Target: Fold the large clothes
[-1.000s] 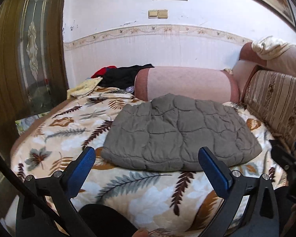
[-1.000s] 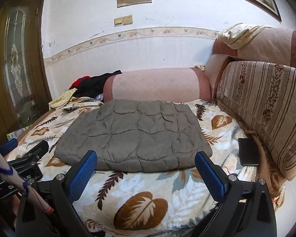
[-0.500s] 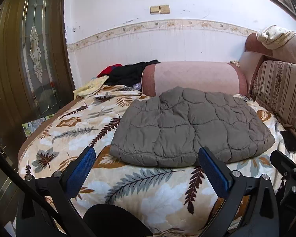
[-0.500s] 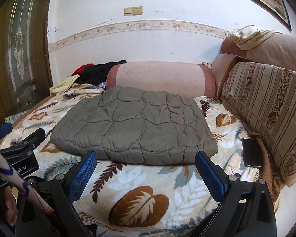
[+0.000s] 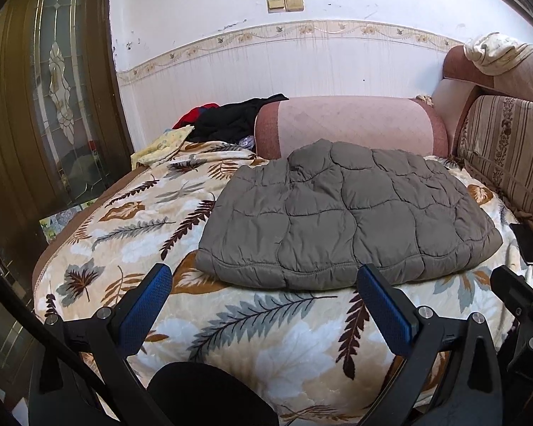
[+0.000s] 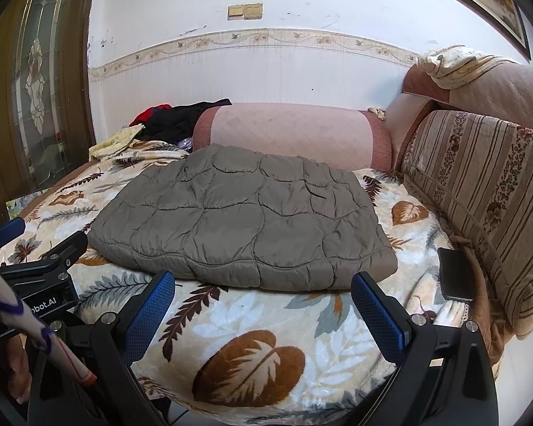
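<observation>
Your left gripper [image 5: 264, 307] and right gripper [image 6: 263, 305] both hang spread wide, empty, at 6 o'clock of the folded grey quilted jacket [image 6: 245, 220]. The left gripper's body [image 6: 42, 284], at 8 o'clock in the right view, reads "obot.AI".

Home living room: sofa [image 6: 479, 177], leaf-print blanket [image 6: 266, 337], glazed door [image 5: 60, 81].

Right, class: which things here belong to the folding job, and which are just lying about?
Job: grey quilted jacket; left gripper and right gripper, both open.
Lying about: black and red clothes; yellow cloth; pink bolster; dark phone.
</observation>
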The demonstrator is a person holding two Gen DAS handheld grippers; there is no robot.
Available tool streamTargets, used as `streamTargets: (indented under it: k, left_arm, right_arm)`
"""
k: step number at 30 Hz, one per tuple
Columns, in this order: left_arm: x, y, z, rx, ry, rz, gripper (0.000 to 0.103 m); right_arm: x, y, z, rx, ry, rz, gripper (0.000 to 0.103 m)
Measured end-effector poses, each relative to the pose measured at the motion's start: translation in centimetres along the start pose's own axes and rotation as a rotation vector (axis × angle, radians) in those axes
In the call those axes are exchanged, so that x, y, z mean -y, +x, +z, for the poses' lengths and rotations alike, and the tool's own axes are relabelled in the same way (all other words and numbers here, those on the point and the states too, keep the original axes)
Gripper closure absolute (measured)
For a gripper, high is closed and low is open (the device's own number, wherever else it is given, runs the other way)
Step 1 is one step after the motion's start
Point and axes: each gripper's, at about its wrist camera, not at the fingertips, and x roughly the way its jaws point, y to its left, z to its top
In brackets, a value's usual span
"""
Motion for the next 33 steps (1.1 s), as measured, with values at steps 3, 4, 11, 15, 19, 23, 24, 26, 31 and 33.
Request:
streamTargets:
  k: [3,4,11,15,19,23,24,26,31,33]
  left_arm:
    - [0.01,0.04,-0.03,-0.001,0.002,-0.001,0.000]
    - [0.00,0.08,-0.07,-0.002,0.004,0.001,0.000]
    - [-0.02,0.11,-0.17,-0.006,0.006,0.004,0.000]
    - [-0.10,0.07,-0.35,-0.010,0.008,0.007,0.000]
    - [-0.23,0.06,-0.53,-0.012,0.009,0.007,0.000]
    - [-0.24,0.06,-0.57,-0.012,0.010,0.009,0.000]
    - [-0.25,0.06,-0.57,-0.012,0.011,0.008,0.000]
    - [-0.21,0.07,-0.55,-0.014,0.012,0.008,0.000]
    - [-0.24,0.04,-0.62,-0.014,0.013,0.010,0.000]
    - [-0.33,0.01,-0.74,-0.016,0.014,0.008,0.000]
  right_arm:
    - [-0.03,0.09,-0.03,-0.004,-0.002,0.001,0.002]
    - [-0.06,0.13,-0.03,-0.006,-0.003,0.001,0.002]
    - [-0.13,0.17,-0.10,-0.007,-0.002,0.001,0.002]
    - [-0.13,0.16,-0.12,-0.009,-0.002,0.000,0.002]
    - [-0.10,0.17,-0.14,-0.010,-0.002,0.001,0.002]
    - [-0.09,0.25,-0.21,-0.014,-0.003,0.000,0.002]
    - [-0.05,0.26,-0.23,-0.016,-0.002,0.001,0.002]
    - [0.02,0.29,-0.31,-0.018,-0.003,0.001,0.002]
    - [0.11,0.35,-0.36,-0.020,-0.003,0.001,0.002]
    - [0.18,0.40,-0.41,-0.020,-0.003,0.001,0.002]
